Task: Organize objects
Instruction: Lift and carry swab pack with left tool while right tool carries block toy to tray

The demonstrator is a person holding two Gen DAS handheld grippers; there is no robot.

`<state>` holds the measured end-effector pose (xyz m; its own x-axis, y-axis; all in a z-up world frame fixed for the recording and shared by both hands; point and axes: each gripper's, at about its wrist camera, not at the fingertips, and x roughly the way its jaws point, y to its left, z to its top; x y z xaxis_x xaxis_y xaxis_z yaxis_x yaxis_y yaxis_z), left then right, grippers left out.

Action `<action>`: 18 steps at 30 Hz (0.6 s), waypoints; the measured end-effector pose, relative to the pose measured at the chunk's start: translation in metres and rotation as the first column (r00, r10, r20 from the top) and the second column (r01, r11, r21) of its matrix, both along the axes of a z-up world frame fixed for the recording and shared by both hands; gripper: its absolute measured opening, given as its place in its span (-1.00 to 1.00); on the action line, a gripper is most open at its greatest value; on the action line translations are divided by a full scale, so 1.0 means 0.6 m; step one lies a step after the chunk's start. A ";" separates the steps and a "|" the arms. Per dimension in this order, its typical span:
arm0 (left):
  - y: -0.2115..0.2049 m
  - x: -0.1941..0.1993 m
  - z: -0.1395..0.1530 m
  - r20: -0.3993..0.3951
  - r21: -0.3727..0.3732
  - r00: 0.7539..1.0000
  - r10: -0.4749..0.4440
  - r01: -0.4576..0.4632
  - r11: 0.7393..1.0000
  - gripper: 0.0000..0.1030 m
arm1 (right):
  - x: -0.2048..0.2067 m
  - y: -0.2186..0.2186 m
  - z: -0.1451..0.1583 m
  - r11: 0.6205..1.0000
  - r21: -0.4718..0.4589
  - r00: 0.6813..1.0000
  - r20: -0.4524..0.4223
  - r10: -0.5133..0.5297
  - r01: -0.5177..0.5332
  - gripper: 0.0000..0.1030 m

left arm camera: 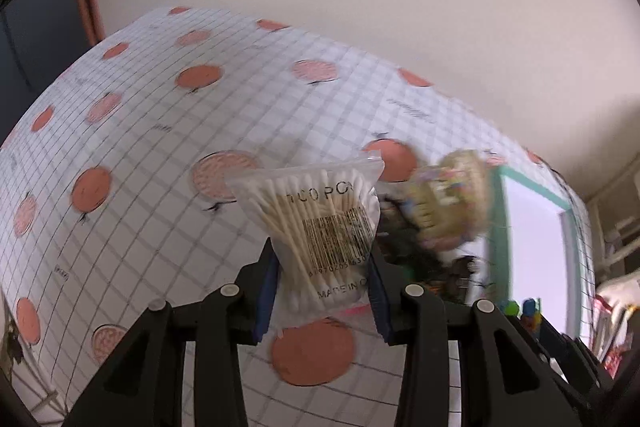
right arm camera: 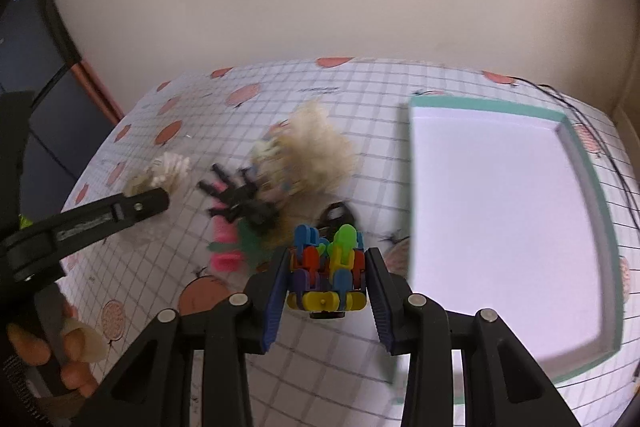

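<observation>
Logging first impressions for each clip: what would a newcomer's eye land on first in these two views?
Both claws are full. The left claw is shut on a clear bag of cotton swabs, and the right claw is shut on a bundle of bright plastic clips. Next comes the empty teal-rimmed tray at the right, and the blurred heap of leftover items on the gridded, peach-spotted tablecloth.

A clear bag of cotton swabs (left arm camera: pixel 316 227), printed with a barcode, is hanging upright above the surface (left arm camera: pixel 160 147), pinched at its lower part. A bundle of bright plastic clips (right arm camera: pixel 328 267) in blue, green, orange and yellow is sitting clamped, lifted off the surface. A blurred pile (right arm camera: pixel 280 187) of black, pink and cream pieces is lying beside the teal-rimmed white tray (right arm camera: pixel 592 187).
</observation>
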<state>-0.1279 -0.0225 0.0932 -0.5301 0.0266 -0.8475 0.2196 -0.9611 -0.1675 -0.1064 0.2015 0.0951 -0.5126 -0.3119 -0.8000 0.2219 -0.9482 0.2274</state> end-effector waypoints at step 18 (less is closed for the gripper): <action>0.246 -0.093 0.045 0.003 0.026 0.922 -0.388 0.388 0.921 -0.18 | -0.152 0.219 0.057 0.994 0.046 0.993 0.062 -0.103 0.101 -0.21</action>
